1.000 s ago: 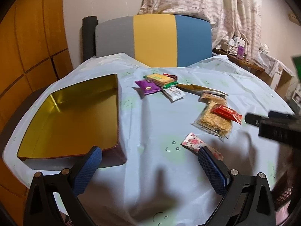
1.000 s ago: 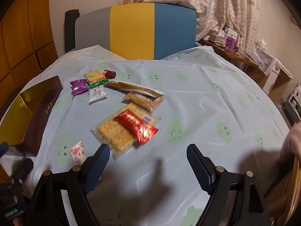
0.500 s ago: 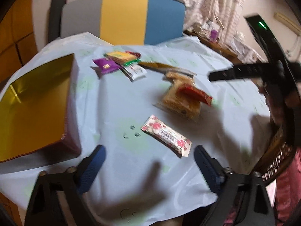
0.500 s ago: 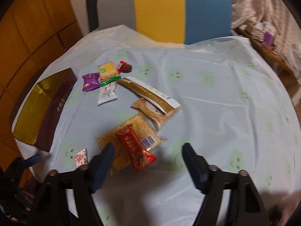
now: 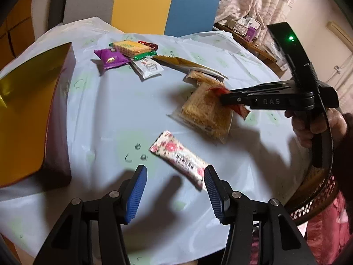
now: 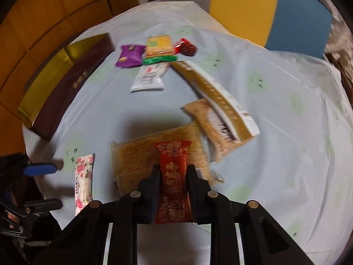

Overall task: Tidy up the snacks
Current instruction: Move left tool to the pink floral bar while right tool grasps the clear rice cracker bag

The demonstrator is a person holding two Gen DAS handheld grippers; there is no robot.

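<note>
We note R gripper (image 6: 173,172) clamped on red snack pkt (image 6: 173,176); L gripper (image 5: 174,190) closing, half-open, rose-print bar (image 5: 179,159) at its tips, not gripped.

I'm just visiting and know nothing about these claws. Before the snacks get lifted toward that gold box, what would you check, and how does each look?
1. Right claw clamped on the red packet: ok.
2. Red packet clear of the cracker pack beneath it: cannot tell.
3. Left claw around the floral packet: not ok; its jaws are closing, and only the packet's end lies by one finger.
4. Gold box open with room inside: ok.
5. The two claws apart from each other: ok.
</note>
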